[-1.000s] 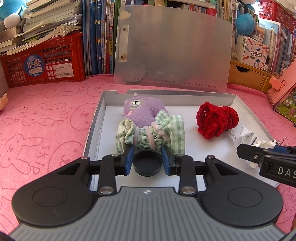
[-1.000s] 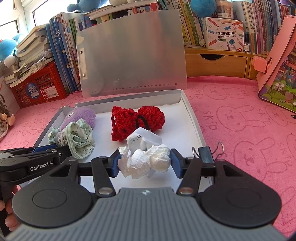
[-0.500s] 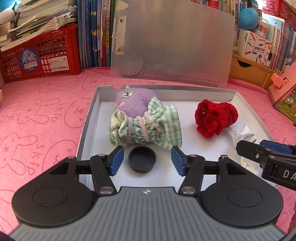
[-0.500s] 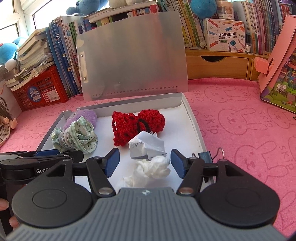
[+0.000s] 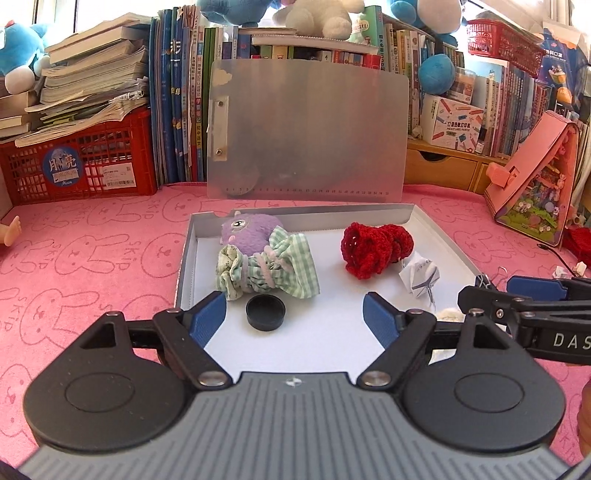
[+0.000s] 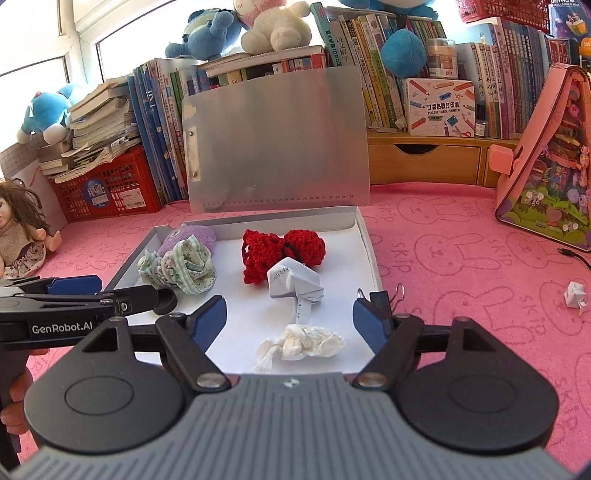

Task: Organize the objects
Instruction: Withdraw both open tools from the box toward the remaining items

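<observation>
While both my jaws stand spread and empty over the near edge of the white tray (image 5: pixel 188 258), my left gripper (image 5: pixel 295 317) frames a black bottle cap (image 5: pixel 265 312) lying free beside a green gingham scrunchie (image 5: pixel 267 266) and purple plush toy (image 5: pixel 245 234). My right gripper (image 6: pixel 290 319) hangs above a crumpled tissue (image 6: pixel 301 345), with folded paper (image 6: pixel 293 282) and a red crocheted piece (image 6: pixel 282 249) behind it, all inside the tray on the pink tabletop (image 6: pixel 461 266).

Pink bunny-print table cover (image 5: pixel 92 258), packed bookshelf (image 6: pixel 388 103) at back w/ plush toys, wooden drawer unit (image 6: pixel 424 162), bright window (image 6: pixel 33 33) left
</observation>
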### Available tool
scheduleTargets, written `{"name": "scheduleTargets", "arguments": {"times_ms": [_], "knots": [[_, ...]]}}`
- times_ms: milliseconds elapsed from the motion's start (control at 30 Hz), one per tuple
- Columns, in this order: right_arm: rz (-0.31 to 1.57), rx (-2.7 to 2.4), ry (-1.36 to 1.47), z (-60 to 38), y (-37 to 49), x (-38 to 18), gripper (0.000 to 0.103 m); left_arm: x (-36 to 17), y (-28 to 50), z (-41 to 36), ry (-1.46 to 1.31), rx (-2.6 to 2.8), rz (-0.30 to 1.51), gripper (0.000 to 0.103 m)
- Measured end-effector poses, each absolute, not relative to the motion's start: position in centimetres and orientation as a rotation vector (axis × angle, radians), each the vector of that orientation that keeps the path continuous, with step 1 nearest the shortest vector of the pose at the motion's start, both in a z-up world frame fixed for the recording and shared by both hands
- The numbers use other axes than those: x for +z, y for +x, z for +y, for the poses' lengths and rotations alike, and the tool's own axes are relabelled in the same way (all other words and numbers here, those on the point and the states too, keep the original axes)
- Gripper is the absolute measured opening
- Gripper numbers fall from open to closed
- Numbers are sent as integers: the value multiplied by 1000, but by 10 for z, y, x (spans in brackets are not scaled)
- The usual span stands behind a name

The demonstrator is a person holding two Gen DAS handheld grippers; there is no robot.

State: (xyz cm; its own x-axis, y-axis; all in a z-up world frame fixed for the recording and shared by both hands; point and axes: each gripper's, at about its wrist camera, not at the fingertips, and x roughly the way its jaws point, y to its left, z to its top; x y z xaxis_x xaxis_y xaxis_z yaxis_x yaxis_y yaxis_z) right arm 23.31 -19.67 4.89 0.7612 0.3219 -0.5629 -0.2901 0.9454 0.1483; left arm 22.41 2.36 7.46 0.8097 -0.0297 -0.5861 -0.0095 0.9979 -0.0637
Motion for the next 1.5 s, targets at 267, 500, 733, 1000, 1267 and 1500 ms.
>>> {"name": "scheduleTargets", "arguments": {"times_ms": [267, 500, 733, 1000, 1267, 1500], "knots": [[550, 341, -44, -202, 178, 48, 86, 77, 167, 22, -71, -63, 584, 88], [525, 298, -92, -216, 141, 36, 86, 70, 117, 26, -63, -54, 542, 89], [522, 253, -111, -228, 106, 22, 86, 50, 73, 33, -41, -78, 548, 90], [547, 242, -111, -223, 78, 4, 86, 30, 39, 34, -15, -70, 560, 91], [582, 233, -105, -223, 69, -10, 86, 20, 19, 44, -37, -51, 574, 92], [583, 254, -112, -220, 65, -12, 87, 10, 6, 49, -44, -27, 583, 92]]}}
